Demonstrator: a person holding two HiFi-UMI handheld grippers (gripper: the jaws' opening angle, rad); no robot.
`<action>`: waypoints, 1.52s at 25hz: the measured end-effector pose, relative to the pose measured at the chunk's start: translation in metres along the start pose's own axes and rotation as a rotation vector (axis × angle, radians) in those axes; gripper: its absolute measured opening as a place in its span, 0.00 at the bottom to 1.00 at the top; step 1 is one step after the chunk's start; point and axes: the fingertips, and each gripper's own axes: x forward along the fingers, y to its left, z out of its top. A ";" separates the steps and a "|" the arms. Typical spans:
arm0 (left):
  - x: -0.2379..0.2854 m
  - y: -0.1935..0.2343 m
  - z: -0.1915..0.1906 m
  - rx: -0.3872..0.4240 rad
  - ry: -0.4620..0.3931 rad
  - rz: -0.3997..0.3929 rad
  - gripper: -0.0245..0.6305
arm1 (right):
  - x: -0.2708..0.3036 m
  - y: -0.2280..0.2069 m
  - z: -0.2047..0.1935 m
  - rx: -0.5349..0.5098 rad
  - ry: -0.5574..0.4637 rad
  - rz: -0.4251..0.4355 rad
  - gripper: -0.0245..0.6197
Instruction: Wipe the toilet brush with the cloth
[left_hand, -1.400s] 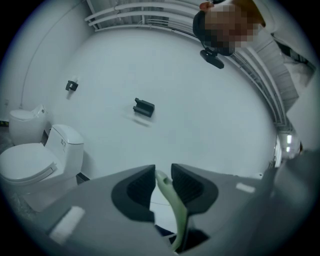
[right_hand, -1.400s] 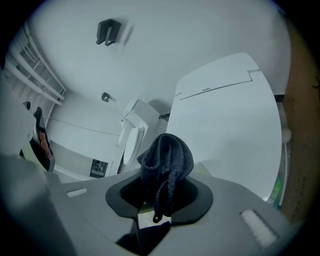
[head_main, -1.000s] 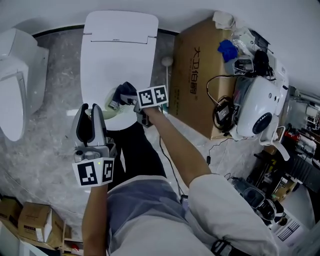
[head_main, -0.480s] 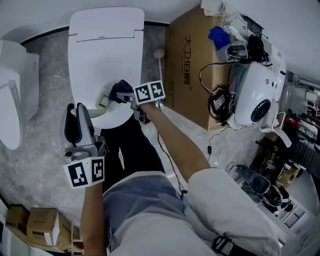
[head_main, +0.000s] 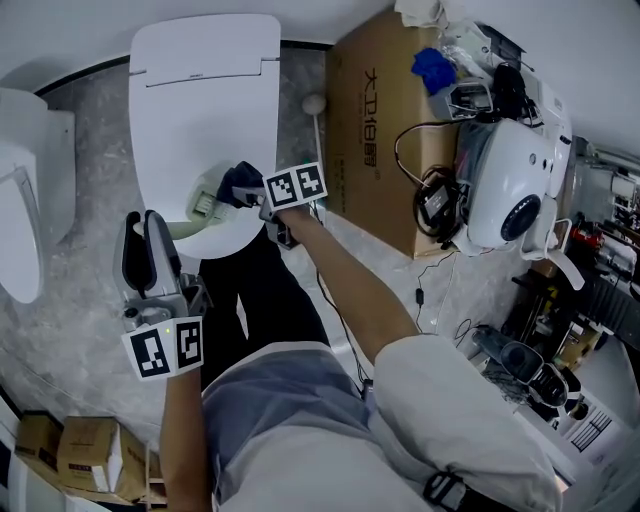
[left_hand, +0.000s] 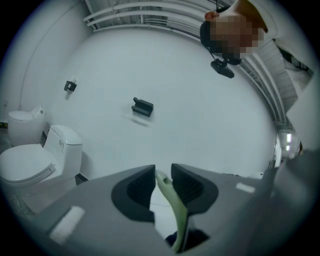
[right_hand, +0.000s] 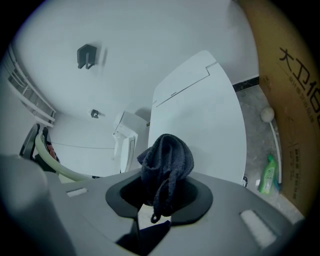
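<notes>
My left gripper (head_main: 145, 228) is shut on the pale green handle (left_hand: 172, 202) of the toilet brush, gripping it near its end. The handle (head_main: 180, 228) runs right to the brush head (head_main: 205, 203), which hangs over the front of the white toilet's closed lid (head_main: 200, 90). My right gripper (head_main: 262, 192) is shut on a bunched dark blue cloth (right_hand: 166, 159). In the head view the cloth (head_main: 240, 180) sits right against the brush head. The right gripper view shows the green handle (right_hand: 52, 167) curving at the far left.
A second white toilet (head_main: 20, 200) stands at the left. A large cardboard box (head_main: 375, 120) stands right of the toilet, with a white round-headed stick (head_main: 315, 105) and a green bottle (right_hand: 267, 175) between them. White appliances and cables (head_main: 505, 180) crowd the right. Small boxes (head_main: 60, 440) lie bottom left.
The head view has swung, so everything sits further left. Both grippers keep their hold. My left gripper has drawn slightly left and down, away from the right one.
</notes>
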 end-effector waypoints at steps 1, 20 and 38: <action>0.000 -0.001 0.000 0.000 0.001 0.000 0.04 | 0.000 -0.002 0.001 -0.017 0.005 -0.014 0.20; 0.001 -0.002 -0.003 0.009 0.008 0.010 0.04 | 0.030 -0.049 0.005 0.018 -0.016 -0.162 0.20; 0.000 -0.001 -0.005 0.031 0.001 0.004 0.04 | 0.037 -0.081 -0.017 0.186 -0.110 -0.187 0.20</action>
